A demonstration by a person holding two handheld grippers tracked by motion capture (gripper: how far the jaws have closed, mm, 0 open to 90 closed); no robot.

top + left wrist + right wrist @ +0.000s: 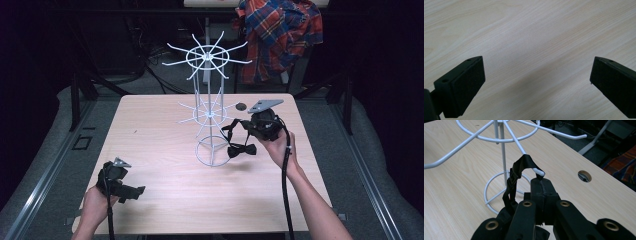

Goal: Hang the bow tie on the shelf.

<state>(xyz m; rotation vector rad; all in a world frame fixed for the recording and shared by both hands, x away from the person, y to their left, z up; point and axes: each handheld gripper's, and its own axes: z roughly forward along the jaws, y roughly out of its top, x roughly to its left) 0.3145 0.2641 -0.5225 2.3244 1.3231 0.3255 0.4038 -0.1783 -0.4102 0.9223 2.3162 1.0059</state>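
Strap: I see the black strap (517, 173) looped over the tip of one lower arm of the white wire stand (210, 112); one end runs down into my right gripper (541, 185), the rest hangs beside the stand's post.
Bow tie: the black bow tie (242, 149) dangles on that strap just right of the stand's base ring, close above the desk (150, 145). I cannot tell whether it touches the wood.
Reason for hold: I judge the strap is pinched near the arm tip so the loop can be guided along the hook, on or off; I cannot tell which.
Right gripper: jaws pressed together on the strap, pointed toward the stand from the right half of the desk.
Right hand: the right hand (280, 147) holds the tool from below, forearm angled in from the near right corner.
Left gripper: the left gripper (131, 191) rests near the near left corner, jaws wide apart, bare wood between them, holding nothing.
Left hand: the left hand (95, 202) is low at the near edge, idle in my judgement.
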